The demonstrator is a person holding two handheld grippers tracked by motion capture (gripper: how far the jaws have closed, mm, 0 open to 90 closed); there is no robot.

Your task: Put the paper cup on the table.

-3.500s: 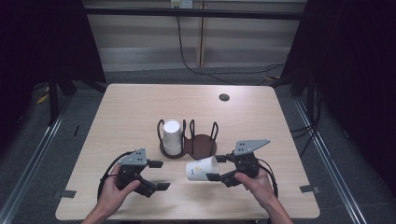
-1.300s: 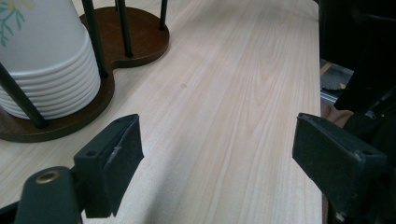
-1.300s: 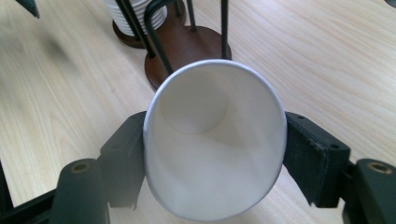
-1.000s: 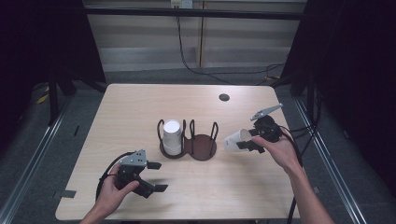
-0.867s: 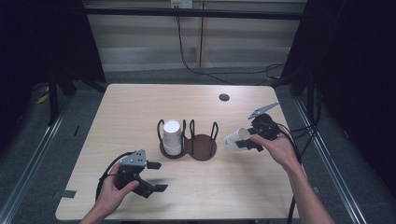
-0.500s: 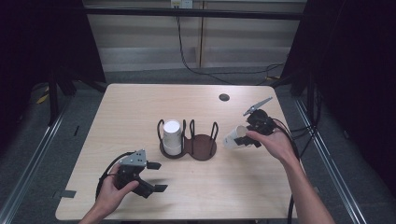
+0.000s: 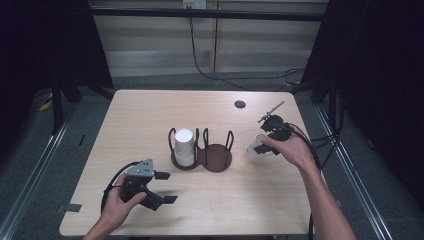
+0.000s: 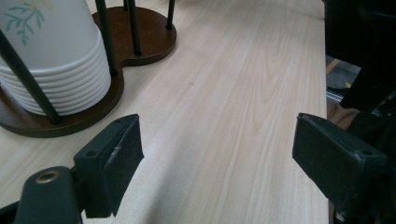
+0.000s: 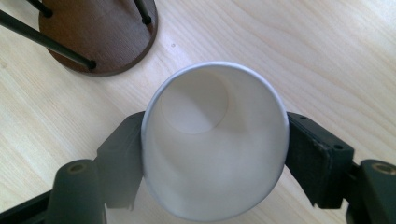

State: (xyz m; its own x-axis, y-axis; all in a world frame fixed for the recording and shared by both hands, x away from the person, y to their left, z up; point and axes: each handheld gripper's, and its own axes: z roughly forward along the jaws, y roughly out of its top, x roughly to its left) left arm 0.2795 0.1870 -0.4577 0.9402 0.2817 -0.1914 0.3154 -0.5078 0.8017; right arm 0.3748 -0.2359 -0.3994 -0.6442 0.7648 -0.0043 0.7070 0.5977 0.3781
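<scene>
right hand [image 7: 292,150] reaches forward over the right part of the table [image 7: 150,115], forearm running up from the bottom edge and slanting left toward the wrist. it carries the right gripper [image 7: 261,145], turned so its jaws point left and down toward the table top. the jaws are closed against the two sides of a white paper cup [image 7: 254,148], which lies tilted in the grip, held above the table just right of the cup holder [image 7: 216,159]. in the right gripper view the paper cup [image 9: 215,140] shows its open mouth to the camera, one black pad pressed on each side, the wall slightly squeezed out of round; the empty round base of the cup holder [image 9: 100,32] lies beyond it at upper left.

left hand [image 7: 117,205] rests low at the near left of the table, wrist bent, fingers wrapped round the body of the left gripper [image 7: 162,187]. its jaws stand wide apart and hold nothing, pointing right along the table. in the left gripper view the left gripper [image 8: 217,163] frames bare wood, with the stack of cups [image 8: 51,60] seated in the near ring of the cup holder [image 8: 140,44] at upper left, well apart from the jaws.

stack of cups [image 7: 183,146] occupies the left ring of the holder; the right ring is vacant.
</scene>
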